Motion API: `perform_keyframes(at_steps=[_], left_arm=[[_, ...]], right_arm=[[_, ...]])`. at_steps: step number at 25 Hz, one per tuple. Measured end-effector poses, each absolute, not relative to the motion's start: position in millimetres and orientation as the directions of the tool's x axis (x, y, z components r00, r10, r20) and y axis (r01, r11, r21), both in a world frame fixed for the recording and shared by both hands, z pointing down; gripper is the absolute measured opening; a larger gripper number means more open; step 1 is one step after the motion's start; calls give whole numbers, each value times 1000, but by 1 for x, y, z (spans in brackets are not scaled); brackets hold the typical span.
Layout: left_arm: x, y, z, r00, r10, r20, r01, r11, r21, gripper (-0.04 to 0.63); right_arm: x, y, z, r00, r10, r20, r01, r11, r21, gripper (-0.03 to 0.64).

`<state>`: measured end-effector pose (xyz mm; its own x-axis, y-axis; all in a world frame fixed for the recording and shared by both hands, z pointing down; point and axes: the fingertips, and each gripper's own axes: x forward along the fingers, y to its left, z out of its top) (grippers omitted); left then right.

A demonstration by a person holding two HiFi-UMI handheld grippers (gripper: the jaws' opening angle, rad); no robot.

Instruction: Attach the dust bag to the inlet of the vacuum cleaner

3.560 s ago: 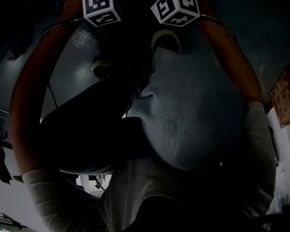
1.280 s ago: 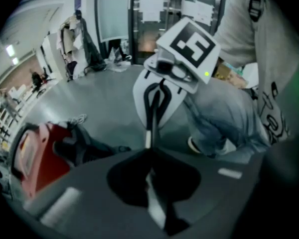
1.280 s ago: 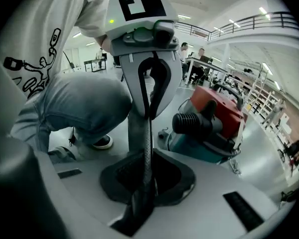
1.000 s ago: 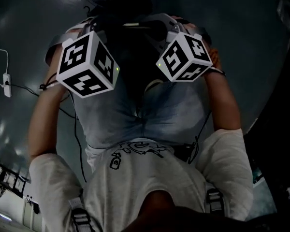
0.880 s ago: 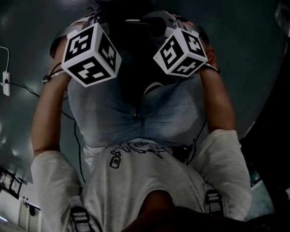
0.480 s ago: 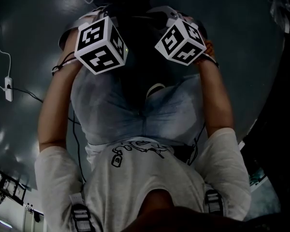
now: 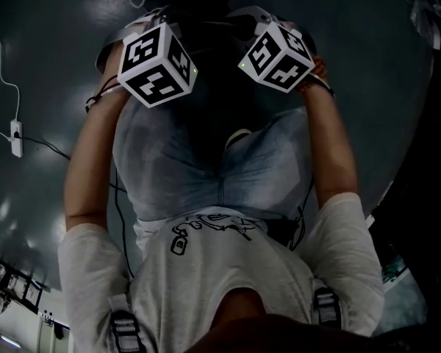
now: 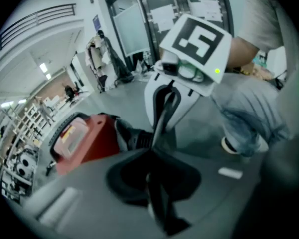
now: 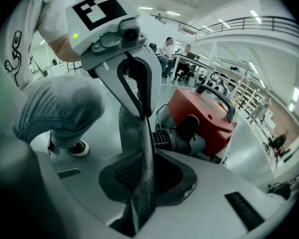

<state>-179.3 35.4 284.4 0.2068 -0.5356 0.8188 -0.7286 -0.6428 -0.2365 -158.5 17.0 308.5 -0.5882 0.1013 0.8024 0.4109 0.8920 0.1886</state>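
Item: grey fabric dust bag (image 9: 132, 128), edge stretched between left gripper (image 8: 157, 203) and right gripper (image 9: 142, 203), both pinched almost closed on it. Red plastic vacuum cleaner (image 9: 207, 111) centre right, black ribbed inlet (image 9: 164, 139) just beside bag. Handling: hold 2 grips even, square mouth to inlet, then push on

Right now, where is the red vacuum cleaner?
The vacuum cleaner sits on the floor, right of the dust bag in the right gripper view.
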Motion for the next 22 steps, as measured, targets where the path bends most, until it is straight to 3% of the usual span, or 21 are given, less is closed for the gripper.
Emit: perform_keyframes(at_steps=[3,9,16,22], left_arm=[[-186,39,287,222,-544,809,-759,-618,-207,31],[-179,12,281,154,-536,830,-665,-677,-314,34],[-202,23,290,216,-575,789,-782,-586,-213,29],[-200,2,281,135,-579,804,-686,-640,-346,34]], right_arm=[[-166,18,307,-574,89,814,454,862,226,43],[-158,3,316,-632,173,755,324,945,54,43],[-180,2,306,-573,8,819,449,839,306,43],[-175,-9,311,-644,139,752,277,959,61,43]])
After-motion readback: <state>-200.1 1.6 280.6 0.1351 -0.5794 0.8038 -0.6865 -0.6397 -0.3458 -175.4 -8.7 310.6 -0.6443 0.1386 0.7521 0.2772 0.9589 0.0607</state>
